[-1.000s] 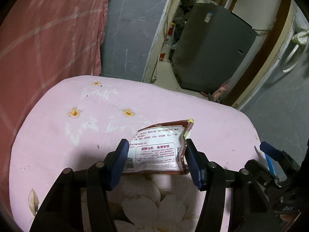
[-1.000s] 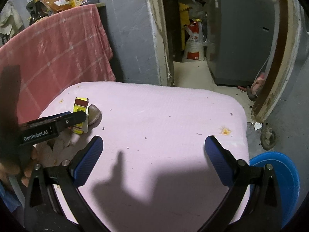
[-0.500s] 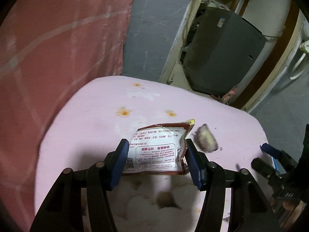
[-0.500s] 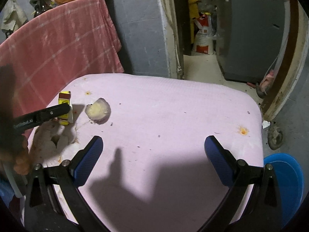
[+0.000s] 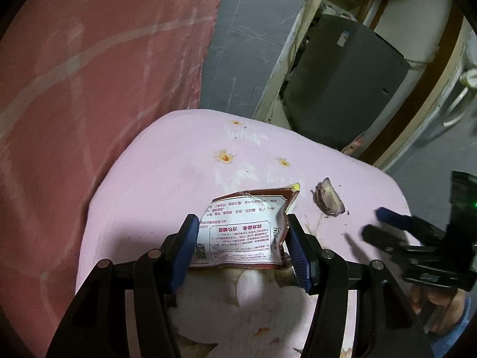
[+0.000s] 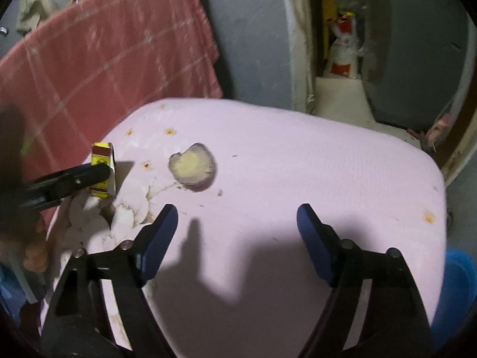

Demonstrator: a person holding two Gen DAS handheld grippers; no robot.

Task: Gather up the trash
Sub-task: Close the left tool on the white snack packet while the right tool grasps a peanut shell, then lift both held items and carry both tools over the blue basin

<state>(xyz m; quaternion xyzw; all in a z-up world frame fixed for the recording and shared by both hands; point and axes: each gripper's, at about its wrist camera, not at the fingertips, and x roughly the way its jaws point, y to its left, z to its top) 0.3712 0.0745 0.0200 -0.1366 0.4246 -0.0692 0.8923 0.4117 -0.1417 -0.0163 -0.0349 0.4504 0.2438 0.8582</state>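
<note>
The printed wrapper [image 5: 247, 232] sat at lower centre, clamped in the left gripper [image 5: 243, 250], probably for carrying away. The peel scrap [image 6: 193, 167] lay on the pink cushion [image 6: 313, 155] at centre-left; the right gripper [image 6: 237, 238] was apart, just narrowing, nothing between, likely aiming there

Open pink surface ahead, crowded at the left edge

The wide middle and right of the pink cloth-covered worktop [image 6: 313, 161] are left bare for passage. A purple-skinned, pale-fleshed peel piece [image 6: 193, 170] lies toward the left, and just beyond it the left tool [image 5: 240, 252], shut on a flat white printed packet [image 5: 244, 232], blocks that edge. The back left is closed off by a hanging red checked cloth [image 6: 113, 59].
</note>
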